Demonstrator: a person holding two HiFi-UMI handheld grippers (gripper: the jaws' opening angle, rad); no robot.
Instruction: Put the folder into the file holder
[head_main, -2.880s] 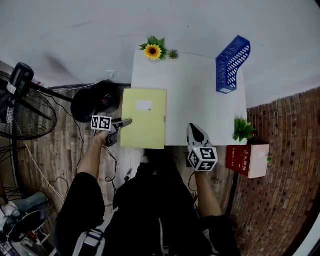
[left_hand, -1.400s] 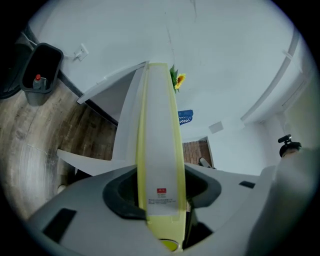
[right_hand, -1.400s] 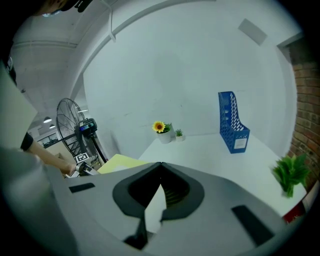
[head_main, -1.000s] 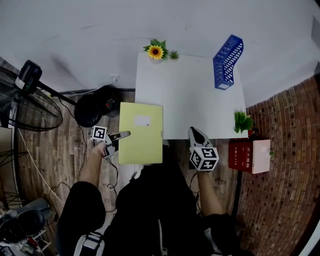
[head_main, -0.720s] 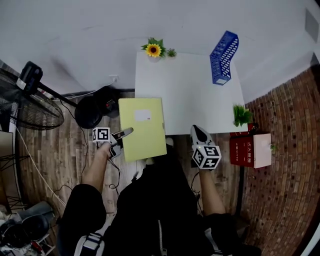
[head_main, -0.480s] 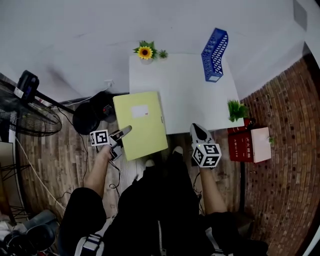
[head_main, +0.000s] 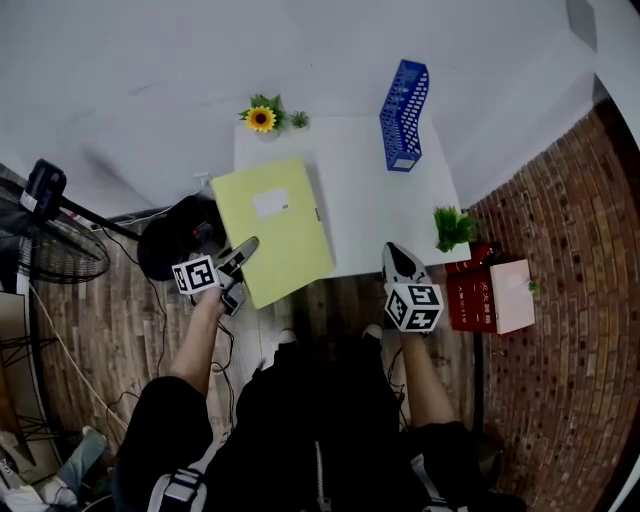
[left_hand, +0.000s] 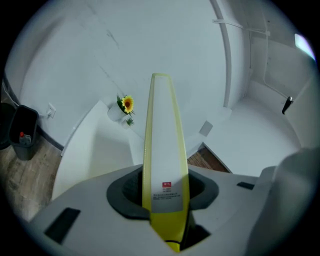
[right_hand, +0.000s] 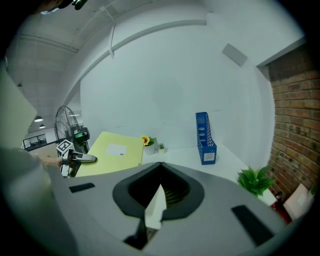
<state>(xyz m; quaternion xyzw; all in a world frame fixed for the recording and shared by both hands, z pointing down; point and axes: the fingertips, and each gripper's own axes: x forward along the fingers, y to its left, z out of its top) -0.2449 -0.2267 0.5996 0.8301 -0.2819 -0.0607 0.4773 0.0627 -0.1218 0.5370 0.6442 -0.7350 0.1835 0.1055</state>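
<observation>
- Nearest us on the right, the right gripper (head_main: 395, 258) hangs just off the table's near edge. Its jaws are closed together with nothing between them.
- To the left, at about the same depth, the left gripper (head_main: 240, 255) is clamped on the near edge of the yellow folder (head_main: 275, 225). In its own view the folder runs edge-on between the pads and straight away from us.
- The folder lies label side up and tilted, overhanging the near left corner of the white table (head_main: 360, 210). It seems to us raised off the top rather than resting on it.
- At the far left corner stands a small sunflower pot (head_main: 262, 118).
- At the far right stands the blue file holder (head_main: 402, 105), upright and well apart from the folder.
- We judge this to be the carrying step, with the folder gripped but not yet at the holder.
- Next, we think the folder must travel far and right, turn upright on its edge, line up with the holder's open top, then go down into it.
</observation>
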